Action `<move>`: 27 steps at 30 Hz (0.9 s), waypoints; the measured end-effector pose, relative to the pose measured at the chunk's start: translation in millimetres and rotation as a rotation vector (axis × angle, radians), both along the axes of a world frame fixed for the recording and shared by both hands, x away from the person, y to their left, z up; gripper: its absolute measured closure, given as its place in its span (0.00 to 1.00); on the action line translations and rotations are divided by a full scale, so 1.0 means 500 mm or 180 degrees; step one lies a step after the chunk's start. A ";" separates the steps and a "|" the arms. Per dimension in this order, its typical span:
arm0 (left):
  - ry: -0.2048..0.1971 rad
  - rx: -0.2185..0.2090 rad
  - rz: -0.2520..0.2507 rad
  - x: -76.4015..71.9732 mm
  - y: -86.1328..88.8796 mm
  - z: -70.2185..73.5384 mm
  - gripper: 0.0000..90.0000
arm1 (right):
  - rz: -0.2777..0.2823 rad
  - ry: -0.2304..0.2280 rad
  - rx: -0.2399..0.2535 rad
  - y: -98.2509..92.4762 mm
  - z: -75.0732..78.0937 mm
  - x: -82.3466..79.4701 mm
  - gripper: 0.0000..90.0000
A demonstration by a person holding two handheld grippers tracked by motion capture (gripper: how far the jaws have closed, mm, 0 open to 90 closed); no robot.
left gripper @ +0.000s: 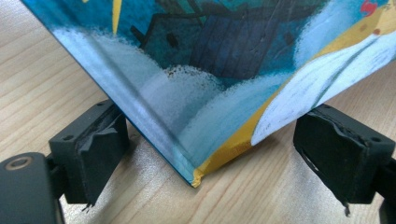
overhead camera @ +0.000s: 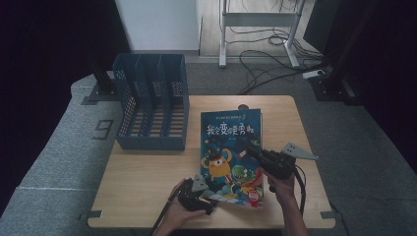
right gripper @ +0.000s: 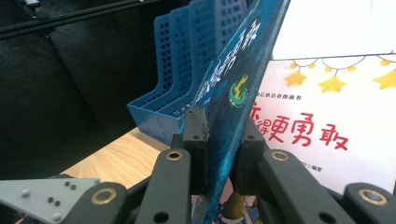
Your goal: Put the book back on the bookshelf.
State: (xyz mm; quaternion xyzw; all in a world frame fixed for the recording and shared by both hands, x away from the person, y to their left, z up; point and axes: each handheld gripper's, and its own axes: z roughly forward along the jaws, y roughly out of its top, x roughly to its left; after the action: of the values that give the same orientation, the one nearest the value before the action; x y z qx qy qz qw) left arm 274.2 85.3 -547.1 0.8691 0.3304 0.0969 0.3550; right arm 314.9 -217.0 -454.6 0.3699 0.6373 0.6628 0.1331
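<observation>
The book [overhead camera: 231, 147] has a glossy printed cover that catches a pale sheen near its bottom corner; its inside page looks like smooth white paper. The table [overhead camera: 142, 177] is light wood-grain with a smooth matt finish. The file rack [overhead camera: 152, 101] at far left is blue plastic with perforated walls. Both grippers' jaws look like matt black plastic, with rough, worn rubbery pads [left gripper: 100, 140]. The floor around is grey carpet.

The book [overhead camera: 231, 155] lies on the table [overhead camera: 142, 187], right of centre. The file rack [overhead camera: 152, 101] stands on the table at 10 o'clock from the book, just beside it.
</observation>
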 end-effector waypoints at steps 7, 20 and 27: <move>-0.0026 0.0029 0.0073 0.004 0.002 -0.001 0.12 | 0.0143 -0.0198 -0.0010 0.011 0.014 -0.015 0.88; -0.0084 0.0118 0.0262 0.018 0.009 -0.002 0.12 | 0.0301 -0.0273 0.0046 0.027 0.021 -0.023 0.91; -0.0085 0.0129 0.0354 0.030 0.013 -0.002 0.12 | 0.0372 -0.0309 0.0060 0.037 0.026 -0.031 0.92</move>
State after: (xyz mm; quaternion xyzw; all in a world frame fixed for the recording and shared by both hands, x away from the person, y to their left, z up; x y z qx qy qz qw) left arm 289.3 91.9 -547.9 0.8551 0.3714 0.1347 0.3358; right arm 299.6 -198.5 -441.7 0.3007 0.6443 0.6926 0.1215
